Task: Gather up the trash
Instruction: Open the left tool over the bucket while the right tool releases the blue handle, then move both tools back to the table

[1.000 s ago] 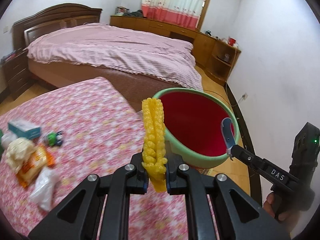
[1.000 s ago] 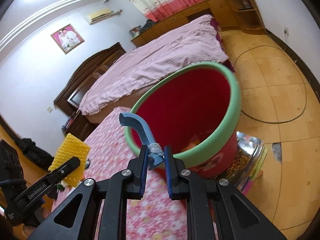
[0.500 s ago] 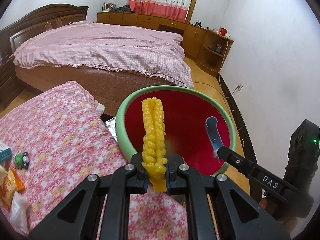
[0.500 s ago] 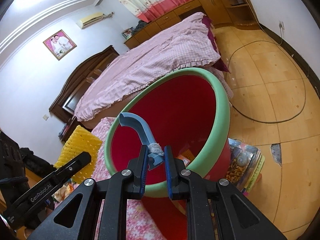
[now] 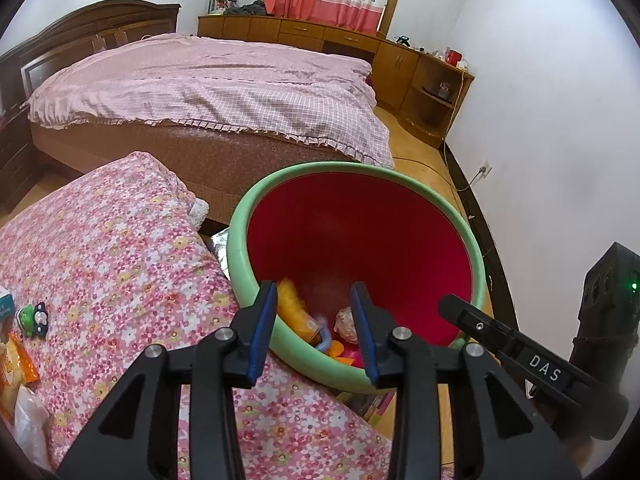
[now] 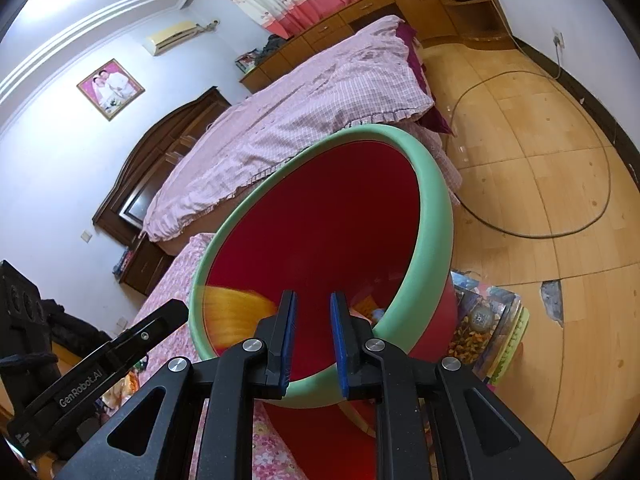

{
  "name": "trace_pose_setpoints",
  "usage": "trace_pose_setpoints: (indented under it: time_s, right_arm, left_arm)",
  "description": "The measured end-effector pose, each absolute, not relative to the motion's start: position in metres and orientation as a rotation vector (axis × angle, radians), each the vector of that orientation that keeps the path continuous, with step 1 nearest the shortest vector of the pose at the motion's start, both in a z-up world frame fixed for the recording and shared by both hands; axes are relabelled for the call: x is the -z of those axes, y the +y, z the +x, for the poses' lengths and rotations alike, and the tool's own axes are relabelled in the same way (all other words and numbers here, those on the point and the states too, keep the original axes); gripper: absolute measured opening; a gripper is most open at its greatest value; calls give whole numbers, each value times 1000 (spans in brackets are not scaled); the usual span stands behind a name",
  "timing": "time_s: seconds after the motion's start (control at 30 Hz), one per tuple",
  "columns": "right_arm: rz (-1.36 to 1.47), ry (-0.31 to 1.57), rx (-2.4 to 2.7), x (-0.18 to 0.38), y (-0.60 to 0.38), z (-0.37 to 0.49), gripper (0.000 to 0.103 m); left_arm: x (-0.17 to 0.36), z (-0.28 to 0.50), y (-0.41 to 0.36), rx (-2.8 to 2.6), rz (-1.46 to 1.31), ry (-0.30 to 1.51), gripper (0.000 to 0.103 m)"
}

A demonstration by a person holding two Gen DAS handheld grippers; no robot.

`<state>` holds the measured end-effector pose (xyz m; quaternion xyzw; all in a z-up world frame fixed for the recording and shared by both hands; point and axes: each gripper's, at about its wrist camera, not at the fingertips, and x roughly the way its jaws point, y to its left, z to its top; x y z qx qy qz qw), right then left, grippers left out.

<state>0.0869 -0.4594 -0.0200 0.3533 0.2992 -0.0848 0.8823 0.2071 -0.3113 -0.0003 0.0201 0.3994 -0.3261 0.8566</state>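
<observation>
Find left claw (image 5: pixel 313 289) jaws just opening, empty; right claw (image 6: pixel 313 296) narrowly parted, empty. See foam net (image 5: pixel 290 300) in bin (image 5: pixel 240 240), 12 o'clock. Judge wrappers (image 5: pixel 16 364) at 9 o'clock light, crinkly, slippery; pinch a folded edge.

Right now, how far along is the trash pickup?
Done: several scraps lie in the red bin, including a blurred yellow piece. In hand: nothing; the left tongs have just been opening and are empty, as are the right tongs. Left: wrappers and a small green toy on the floral cloth.
</observation>
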Motion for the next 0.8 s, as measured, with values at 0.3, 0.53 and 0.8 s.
trace_pose_setpoints:
  time_s: [0.3, 0.53, 0.8]
  right_arm:
    - [713, 598, 144, 12, -449, 81, 20]
    - [694, 597, 114, 2, -433, 75, 20]
    - [656, 616, 85, -9, -406, 68, 22]
  left_arm:
    - [-5, 205, -287, 651, 1, 837, 38]
    - [-12, 195, -257, 608, -32, 827, 38]
    - [-18, 184, -215, 531, -54, 827, 38]
